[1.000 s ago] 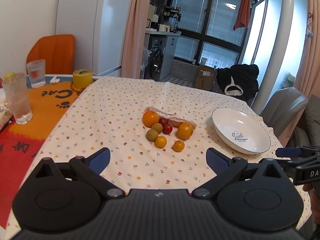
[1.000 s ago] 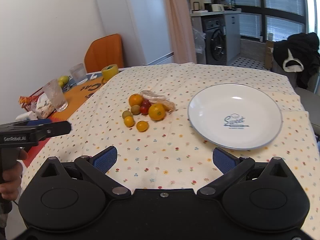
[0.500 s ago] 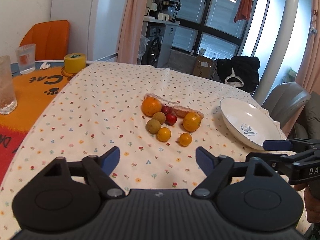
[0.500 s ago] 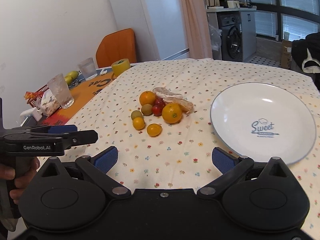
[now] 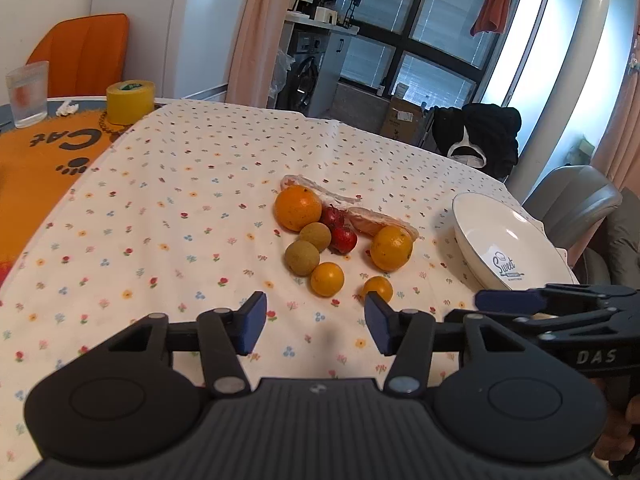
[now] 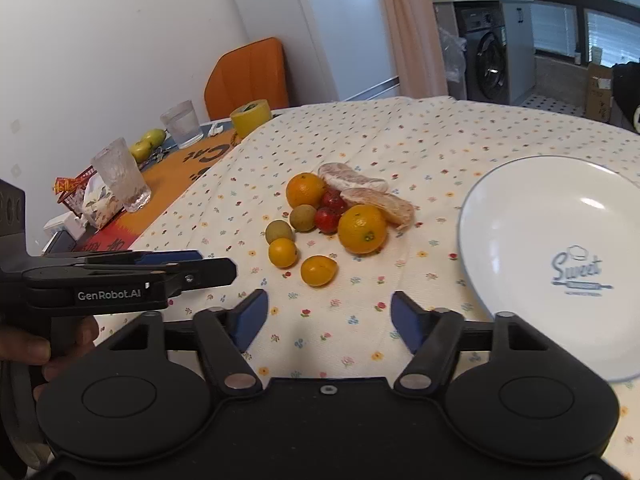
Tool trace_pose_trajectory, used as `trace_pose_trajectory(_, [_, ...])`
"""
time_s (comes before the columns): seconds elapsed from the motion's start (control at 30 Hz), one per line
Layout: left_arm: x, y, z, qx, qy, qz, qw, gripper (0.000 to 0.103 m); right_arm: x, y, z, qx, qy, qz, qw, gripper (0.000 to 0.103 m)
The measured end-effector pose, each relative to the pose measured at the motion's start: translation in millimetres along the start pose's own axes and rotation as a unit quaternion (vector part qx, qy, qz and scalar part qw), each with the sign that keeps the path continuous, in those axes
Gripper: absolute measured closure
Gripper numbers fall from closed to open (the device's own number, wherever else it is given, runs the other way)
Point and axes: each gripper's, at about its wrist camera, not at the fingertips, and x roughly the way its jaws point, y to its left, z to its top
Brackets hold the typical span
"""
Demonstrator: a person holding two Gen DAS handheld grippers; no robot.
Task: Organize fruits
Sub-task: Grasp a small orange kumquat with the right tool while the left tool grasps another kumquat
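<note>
A: Where is the fruit cluster placed?
B: On the tablecloth, left of the empty plate, ahead of both tools.
A: Which is nearer?
B: The left gripper, judged marginally; the right gripper is likewise spread wide, nothing held.

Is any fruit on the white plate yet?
No, the plate is bare apart from its printed logo, and the fruit all sits on the tablecloth beside it.

I'm in a home, at a dining worktop under a floral cloth. Beyond it stand a washing machine and, probably, a fridge.
</note>
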Motion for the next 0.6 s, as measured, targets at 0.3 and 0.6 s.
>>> trace_pose_trajectory(0.3, [21.7, -0.2, 7.2, -0.004, 0.017, -0.012, 0.9998, 0.061, 27.3, 1.8, 12.8, -0.01, 0.013, 0.011, 1.0, 0.051])
trace_pose_trajectory(0.6, [41.8, -1.1, 14.7, -0.006, 0.027, -0.014, 0.9995, 0.07, 47.9, 0.1, 17.5, -0.013, 0.023, 0.02, 0.999, 0.065])
